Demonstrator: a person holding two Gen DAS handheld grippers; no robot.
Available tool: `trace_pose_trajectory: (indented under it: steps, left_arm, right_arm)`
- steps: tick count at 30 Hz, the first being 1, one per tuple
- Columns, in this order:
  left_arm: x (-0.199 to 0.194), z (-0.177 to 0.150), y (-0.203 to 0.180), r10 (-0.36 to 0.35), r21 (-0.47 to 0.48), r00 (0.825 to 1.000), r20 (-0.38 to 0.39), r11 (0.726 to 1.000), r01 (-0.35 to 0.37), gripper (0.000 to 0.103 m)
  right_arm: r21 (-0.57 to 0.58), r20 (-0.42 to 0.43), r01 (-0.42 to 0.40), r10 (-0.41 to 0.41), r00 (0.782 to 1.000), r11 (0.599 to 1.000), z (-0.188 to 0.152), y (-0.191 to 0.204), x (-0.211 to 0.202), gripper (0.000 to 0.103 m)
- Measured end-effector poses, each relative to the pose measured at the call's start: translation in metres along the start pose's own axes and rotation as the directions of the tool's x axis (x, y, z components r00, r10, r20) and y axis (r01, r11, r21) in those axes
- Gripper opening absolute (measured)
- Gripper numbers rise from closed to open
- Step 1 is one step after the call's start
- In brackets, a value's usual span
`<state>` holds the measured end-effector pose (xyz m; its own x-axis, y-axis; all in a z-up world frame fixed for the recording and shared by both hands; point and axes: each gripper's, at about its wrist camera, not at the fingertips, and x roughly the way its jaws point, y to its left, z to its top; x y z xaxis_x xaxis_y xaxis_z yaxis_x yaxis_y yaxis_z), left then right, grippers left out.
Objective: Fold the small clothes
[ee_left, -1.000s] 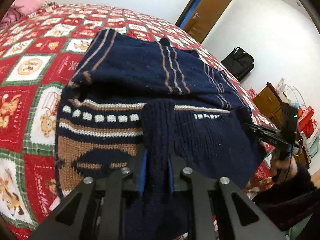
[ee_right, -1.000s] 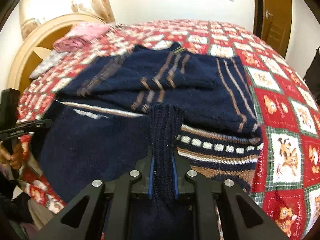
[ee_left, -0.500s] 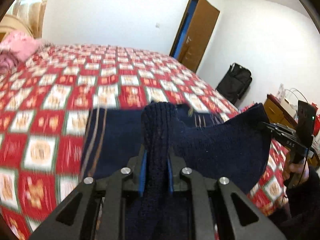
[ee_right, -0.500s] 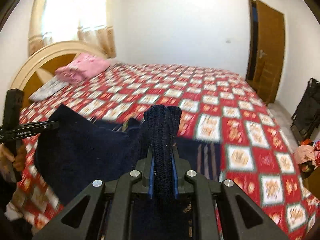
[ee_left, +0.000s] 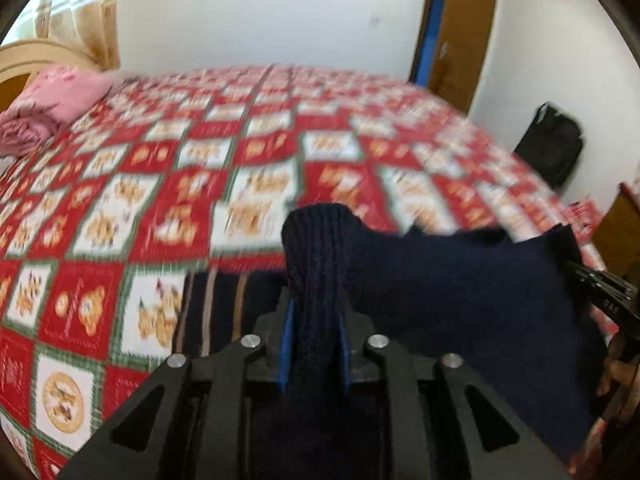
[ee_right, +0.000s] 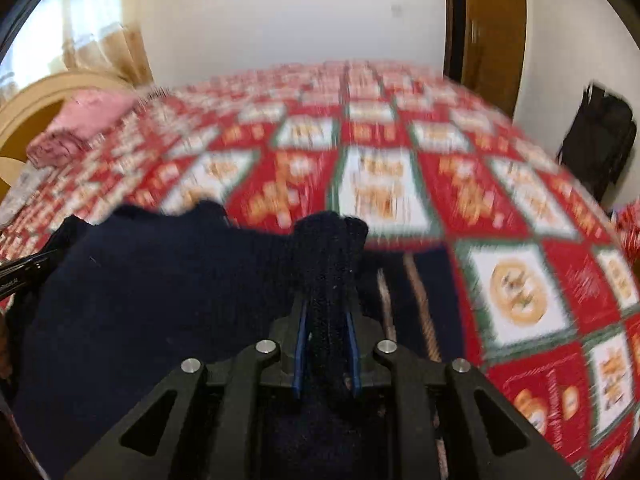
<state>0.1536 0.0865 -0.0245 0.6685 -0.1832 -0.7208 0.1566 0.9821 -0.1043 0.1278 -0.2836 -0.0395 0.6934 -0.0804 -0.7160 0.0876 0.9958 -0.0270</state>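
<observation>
Here both tongs pinch the navy sweater: the left tongs (ee_left: 314, 320) and the right tongs (ee_right: 326, 324) each clamp a bunched knit edge, lifting it above the red patchwork bed (ee_left: 168, 184), with the striped lower part (ee_right: 412, 300) apparently resting on the quilt. To fold cleanly, I judge both should travel level and together, keeping the sweater (ee_left: 460, 288) taut between them, then lay the raised edge squarely on the part below.

A home bedroom: quilted bed (ee_left: 168, 168), headboard (ee_right: 24, 108), curtained window (ee_right: 80, 32), wooden door (ee_left: 464, 36)
</observation>
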Motion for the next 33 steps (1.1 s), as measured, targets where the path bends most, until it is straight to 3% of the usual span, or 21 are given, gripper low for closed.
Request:
trace_pose_trajectory:
  steps: [3, 5, 7, 9, 11, 16, 20, 27, 33]
  left_arm:
    - [0.009, -0.007, 0.013, -0.009, -0.061, 0.999, -0.044, 0.998, 0.007, 0.035]
    - [0.002, -0.004, 0.015, -0.022, -0.083, 0.999, -0.045, 0.996, 0.018, 0.039]
    - [-0.009, 0.000, 0.015, 0.039, -0.066, 0.998, -0.038, 0.997, -0.041, 0.059]
    - [-0.028, 0.001, 0.016, 0.080, -0.053, 0.997, -0.001, 0.995, -0.080, 0.069]
    - [-0.051, -0.003, 0.019, 0.074, -0.074, 0.997, 0.037, 0.995, -0.071, 0.082]
    - [-0.081, -0.033, 0.007, 0.015, -0.102, 0.999, 0.035, 0.995, -0.011, 0.086]
    - [-0.081, -0.060, -0.019, 0.043, -0.056, 0.999, 0.007, 0.998, -0.043, 0.086]
    - [-0.071, -0.091, -0.043, 0.113, 0.016, 0.993, -0.043, 0.994, -0.113, 0.086]
    - [-0.071, -0.099, -0.050, 0.178, 0.055, 0.983, -0.033, 0.983, -0.176, 0.091]
  right_arm:
    - [0.052, 0.012, -0.028, 0.028, 1.000, 0.998, 0.005, -0.013, -0.003, 0.038]
    - [0.122, 0.020, -0.047, 0.045, 0.999, 0.991, 0.008, -0.025, -0.012, 0.038]
    - [0.213, 0.093, -0.067, 0.048, 0.994, 0.975, 0.008, -0.040, -0.043, 0.038]
    - [0.251, 0.170, -0.074, 0.032, 0.985, 0.965, 0.005, -0.045, -0.074, 0.038]
    - [0.221, 0.227, -0.058, 0.006, 0.974, 0.973, -0.005, -0.037, -0.110, 0.038]
    - [0.084, 0.153, -0.058, 0.045, 0.987, 0.995, -0.051, 0.011, -0.137, 0.038]
    - [0.005, 0.102, -0.019, 0.018, 0.995, 1.000, -0.091, 0.038, -0.128, 0.038]
    - [0.020, 0.013, 0.051, -0.051, 0.999, 0.998, -0.125, 0.026, -0.104, 0.038]
    - [-0.028, 0.050, 0.070, -0.068, 0.996, 0.997, -0.141, 0.025, -0.112, 0.038]
